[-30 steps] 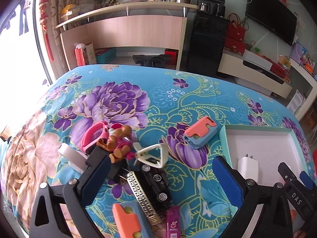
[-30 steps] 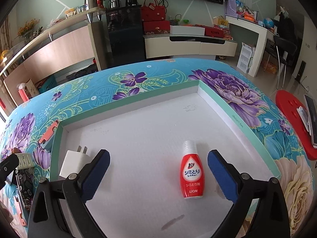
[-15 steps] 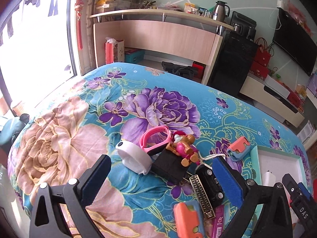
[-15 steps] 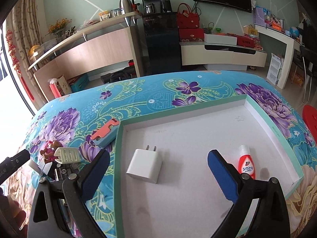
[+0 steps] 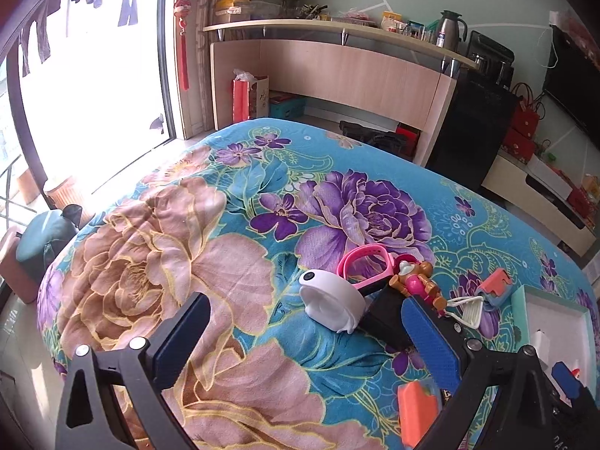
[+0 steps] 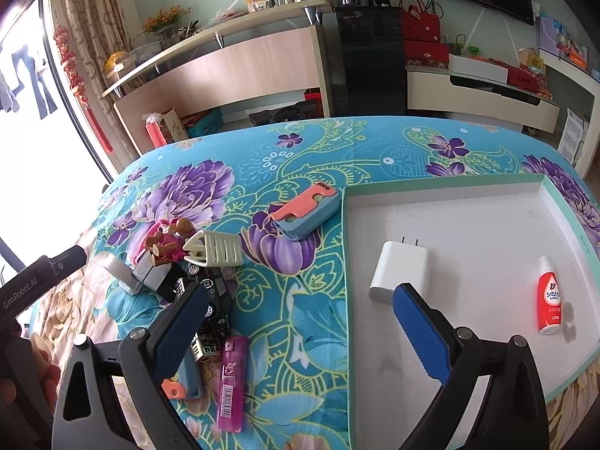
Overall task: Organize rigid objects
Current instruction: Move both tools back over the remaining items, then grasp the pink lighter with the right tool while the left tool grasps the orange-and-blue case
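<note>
Nearby, boxy white charger [image 6: 403, 268] (smooth)

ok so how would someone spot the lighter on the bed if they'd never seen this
Start at the white tray with the teal rim on the floral bedspread, then look left of it to the toy pile. The lighter lies at the pile's near edge, on the bedspread. It is the only translucent purple piece, slim, with a white barcode sticker.
</note>
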Available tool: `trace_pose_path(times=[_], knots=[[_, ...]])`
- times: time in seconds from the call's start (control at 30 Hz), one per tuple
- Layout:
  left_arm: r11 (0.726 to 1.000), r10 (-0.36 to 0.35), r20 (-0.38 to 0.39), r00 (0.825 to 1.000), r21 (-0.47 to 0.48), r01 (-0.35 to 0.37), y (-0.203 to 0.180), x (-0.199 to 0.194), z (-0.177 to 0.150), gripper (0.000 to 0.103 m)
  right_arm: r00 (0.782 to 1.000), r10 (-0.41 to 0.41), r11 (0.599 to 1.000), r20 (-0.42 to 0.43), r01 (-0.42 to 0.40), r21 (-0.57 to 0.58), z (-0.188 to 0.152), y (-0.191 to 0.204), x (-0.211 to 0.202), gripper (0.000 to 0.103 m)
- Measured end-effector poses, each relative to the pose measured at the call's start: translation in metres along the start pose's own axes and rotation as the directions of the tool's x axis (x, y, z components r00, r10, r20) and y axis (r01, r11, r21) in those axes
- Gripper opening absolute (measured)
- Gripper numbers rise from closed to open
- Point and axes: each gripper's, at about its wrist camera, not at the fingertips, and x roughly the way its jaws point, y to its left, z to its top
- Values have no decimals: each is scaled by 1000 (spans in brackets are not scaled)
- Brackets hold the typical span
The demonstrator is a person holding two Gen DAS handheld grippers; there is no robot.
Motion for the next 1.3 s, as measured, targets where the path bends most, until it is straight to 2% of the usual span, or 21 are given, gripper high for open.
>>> trace_pose_path(times=[0.13,0.23,0.3,0.43,0.6,0.67,0.83,1.03,1.3], knots=[[1000,-5,-7,1000,-17,5,5,5,-2,103,999,24,1000,-34,-25,-16,-7,8,4,99],[1000,-19,-48,999,-13,18,5,12,-5,103,998,17,999,-66,-19,-36,-12,14,10,99],[1000,-30,-93,995,8,30,2,19,-9,103,995,18,999,-94,-23,-49,-16,18,14,99],[995,-3,-163,987,98,19,-10,30,-19,103,994,-10,996,-107,1,-89,-22,25,14,99],[990,-11,-214,977,134,40,-18,35,-25,103,994,11,991,-110,-25,-130,-26,35,8,90],[990,-18,-230,973,130,49,-19,36,-27,103,992,3,987,-127,-23,-158,-29,40,10,79],[989,-46,-258,965,125,80,-22,37,-30,103,983,-5,984,-185,-28,-175,-37,43,20,67],[975,-134,-306,942,130,181,-38,36,-37,103,972,-21,986,-236,-18,-164,-42,38,30,66],[950,-141,-352,925,214,226,-64,40,-50,103,970,-49,982,-240,3,-191,-44,38,31,65]])
